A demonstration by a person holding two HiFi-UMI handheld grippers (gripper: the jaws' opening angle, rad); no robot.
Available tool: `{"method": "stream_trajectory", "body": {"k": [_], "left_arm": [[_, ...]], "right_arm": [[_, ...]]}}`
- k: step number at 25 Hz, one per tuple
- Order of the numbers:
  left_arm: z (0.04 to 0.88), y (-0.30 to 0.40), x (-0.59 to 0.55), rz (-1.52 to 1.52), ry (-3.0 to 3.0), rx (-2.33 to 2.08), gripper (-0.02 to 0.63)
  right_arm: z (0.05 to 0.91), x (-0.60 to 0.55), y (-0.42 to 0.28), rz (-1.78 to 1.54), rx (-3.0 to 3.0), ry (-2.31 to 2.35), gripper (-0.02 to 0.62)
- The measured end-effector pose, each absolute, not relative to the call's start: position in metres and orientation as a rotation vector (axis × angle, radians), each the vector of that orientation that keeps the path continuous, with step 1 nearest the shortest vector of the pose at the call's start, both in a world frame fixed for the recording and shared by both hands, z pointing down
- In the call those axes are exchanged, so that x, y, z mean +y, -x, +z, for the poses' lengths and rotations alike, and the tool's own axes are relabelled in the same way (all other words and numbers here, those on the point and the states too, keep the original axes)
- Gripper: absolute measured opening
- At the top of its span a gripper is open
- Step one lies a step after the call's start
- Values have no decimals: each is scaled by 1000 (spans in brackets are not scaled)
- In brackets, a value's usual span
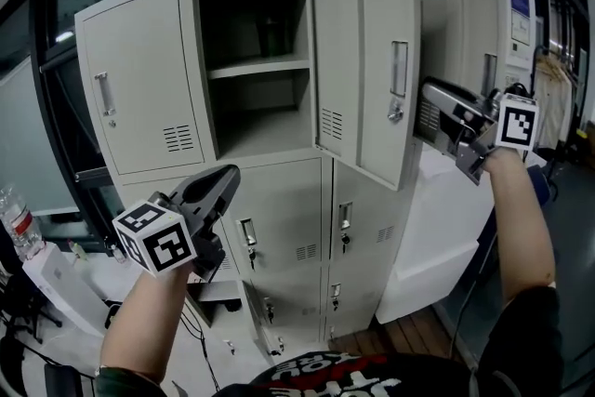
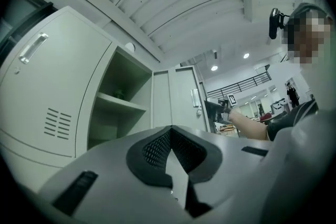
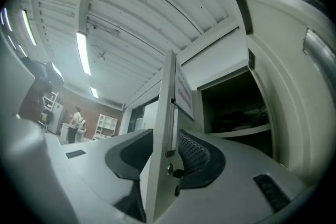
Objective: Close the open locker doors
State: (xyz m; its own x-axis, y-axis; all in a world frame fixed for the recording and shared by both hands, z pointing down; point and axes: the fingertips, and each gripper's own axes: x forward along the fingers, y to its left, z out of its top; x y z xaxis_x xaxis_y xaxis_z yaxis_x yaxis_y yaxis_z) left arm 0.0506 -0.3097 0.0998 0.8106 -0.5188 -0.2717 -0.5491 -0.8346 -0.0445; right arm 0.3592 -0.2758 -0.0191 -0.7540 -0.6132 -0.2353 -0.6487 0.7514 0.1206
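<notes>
The grey locker cabinet (image 1: 139,79) has its top middle compartment (image 1: 256,70) open, its door (image 1: 333,60) swung out to the right. Beside it the top right door (image 1: 383,60) also stands open. My right gripper (image 1: 429,98) reaches behind that door's free edge. In the right gripper view the door edge (image 3: 167,113) and its lock (image 3: 169,168) stand between the open jaws of my right gripper (image 3: 163,149), with a gap on the left side. My left gripper (image 1: 228,174) hangs lower, in front of the closed lower lockers. Its jaws (image 2: 169,131) are shut on nothing, pointing at the shelf compartment (image 2: 118,97).
Closed lower locker doors (image 1: 279,237) carry keys in their locks. A water bottle (image 1: 17,223) stands at the far left over a white desk (image 1: 56,284). A white box (image 1: 437,228) sits to the right of the cabinet. A person (image 3: 77,119) stands far off.
</notes>
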Motion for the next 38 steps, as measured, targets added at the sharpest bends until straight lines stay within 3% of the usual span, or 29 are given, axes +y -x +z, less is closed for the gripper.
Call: {"method": "stream_trajectory", "body": {"k": [8, 22, 38], "left_arm": [[50, -65, -304, 434, 2870, 742, 3], [39, -61, -307, 457, 2880, 758, 3], [45, -23, -317, 455, 2874, 783, 3]], "right_arm": [[-52, -285, -352, 240, 2797, 749, 160], [-52, -277, -321, 280, 2896, 476, 155], [-50, -270, -235, 348, 2996, 287, 149]]}}
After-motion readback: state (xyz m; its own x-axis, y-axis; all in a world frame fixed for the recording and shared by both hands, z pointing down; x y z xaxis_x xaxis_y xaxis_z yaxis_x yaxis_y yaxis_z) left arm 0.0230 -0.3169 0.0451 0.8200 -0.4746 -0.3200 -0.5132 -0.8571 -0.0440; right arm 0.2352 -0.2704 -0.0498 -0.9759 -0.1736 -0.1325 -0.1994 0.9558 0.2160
